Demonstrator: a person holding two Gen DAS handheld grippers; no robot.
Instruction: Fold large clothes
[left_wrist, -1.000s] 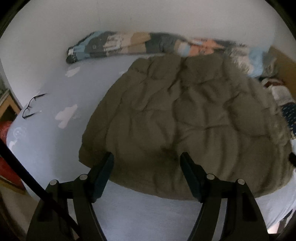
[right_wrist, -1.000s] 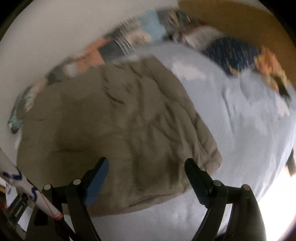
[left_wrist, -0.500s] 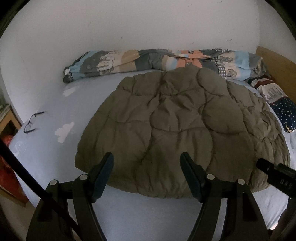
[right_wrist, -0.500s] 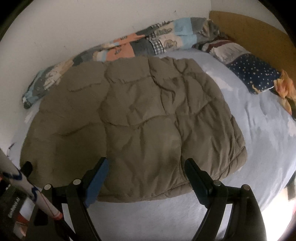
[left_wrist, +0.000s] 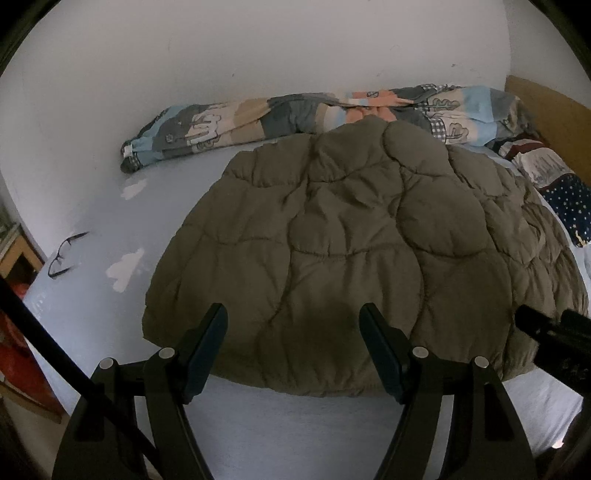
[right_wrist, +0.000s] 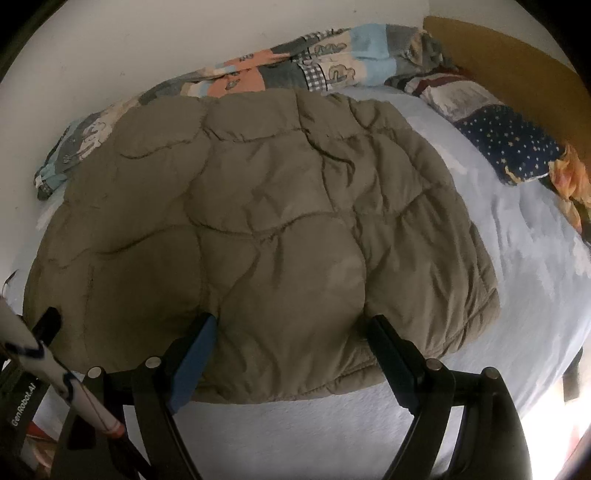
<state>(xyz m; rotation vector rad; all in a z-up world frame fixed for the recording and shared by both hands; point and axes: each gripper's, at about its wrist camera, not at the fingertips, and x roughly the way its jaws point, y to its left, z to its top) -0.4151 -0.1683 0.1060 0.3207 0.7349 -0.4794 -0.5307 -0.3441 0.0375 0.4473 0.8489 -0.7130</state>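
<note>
I see an olive quilted jacket (left_wrist: 351, 251) lying flat on a pale blue bed (left_wrist: 92, 295), its far edge touching a rolled patterned blanket (left_wrist: 258, 114); to fold it well, I judge each tool should take a near corner of the jacket's hem, lift evenly and carry it toward the far edge; my left tool (left_wrist: 293, 349) hovers over the jacket's near hem, released and gripping nothing, angled downward; my right tool (right_wrist: 291, 354) hovers alongside over the same hem, likewise released and tilted steeply down.
</note>
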